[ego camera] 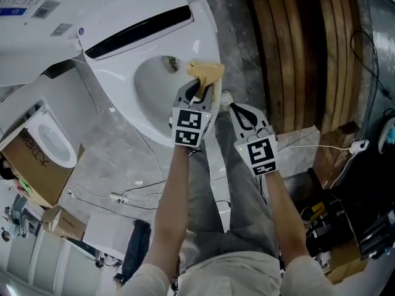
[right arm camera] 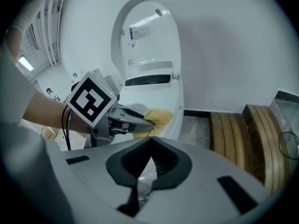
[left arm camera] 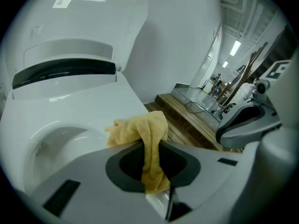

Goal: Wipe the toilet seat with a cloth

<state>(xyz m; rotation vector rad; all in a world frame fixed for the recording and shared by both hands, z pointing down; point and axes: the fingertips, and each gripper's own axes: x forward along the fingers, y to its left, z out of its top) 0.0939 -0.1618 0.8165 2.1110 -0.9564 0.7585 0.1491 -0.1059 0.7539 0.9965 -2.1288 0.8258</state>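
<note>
A yellow cloth (ego camera: 205, 73) rests on the right rim of the white toilet seat (ego camera: 203, 39), beside the bowl opening. My left gripper (ego camera: 201, 86) is shut on the cloth, which bunches out past the jaws onto the seat (left arm camera: 93, 111) as a yellow cloth (left arm camera: 148, 139) in the left gripper view. My right gripper (ego camera: 244, 113) hangs just right of the left one, off the toilet, shut with nothing in it. From the right gripper view the cloth (right arm camera: 158, 117) shows at the left gripper's tip, below the raised lid (right arm camera: 145, 31).
The lid (ego camera: 74, 17) stands open at the top left. Wooden planks (ego camera: 296, 54) lie to the right on the stone floor. A second toilet bowl on a cardboard box (ego camera: 46, 147) sits at the left. Cables and a white plug (ego camera: 357, 145) trail at the right.
</note>
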